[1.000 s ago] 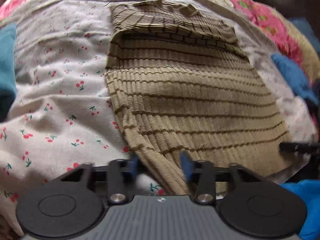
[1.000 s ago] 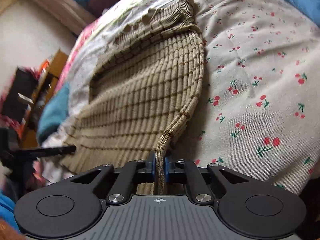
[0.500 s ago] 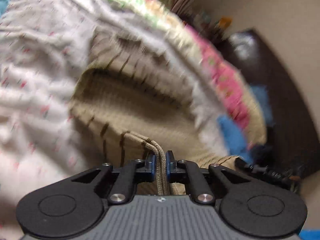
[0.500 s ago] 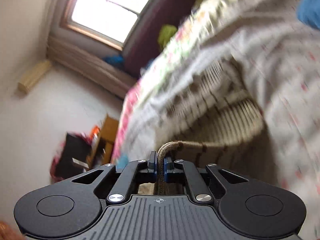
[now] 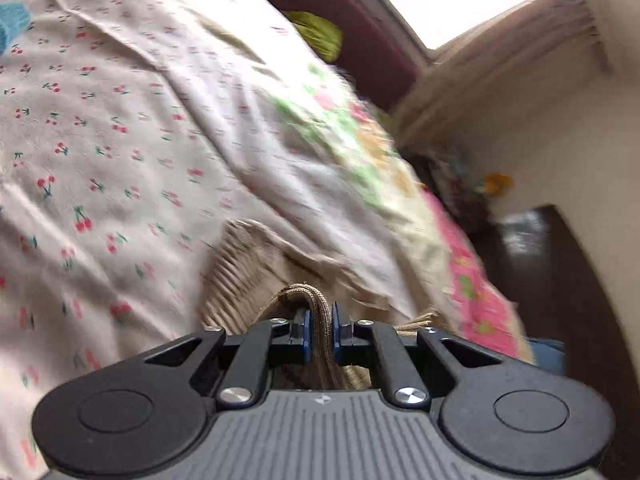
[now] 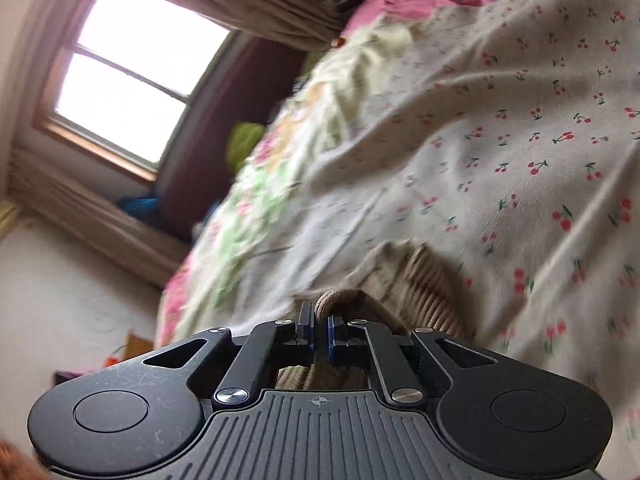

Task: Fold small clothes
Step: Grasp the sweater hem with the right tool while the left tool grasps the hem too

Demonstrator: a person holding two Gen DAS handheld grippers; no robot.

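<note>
A tan ribbed garment with brown stripes (image 5: 244, 276) lies on a cherry-print sheet (image 5: 100, 128). My left gripper (image 5: 319, 330) is shut on a bunched edge of the garment, lifted above the bed. In the right wrist view the same garment (image 6: 424, 284) shows below my right gripper (image 6: 320, 332), which is shut on another bunched edge. Most of the garment is hidden under both grippers. Both views are tilted and blurred.
A floral pink and green quilt (image 5: 472, 276) lies under the sheet and runs to the bed's far edge. A window (image 6: 132, 80) and dark headboard (image 6: 224, 120) stand beyond. A teal cloth (image 5: 12, 28) lies at the far left. Dark furniture (image 5: 560, 280) stands beside the bed.
My left gripper closed on the garment's edge. Both grippers have lifted and carried the held edges toward the far end of the bed, so the cameras now tip up to the window.
</note>
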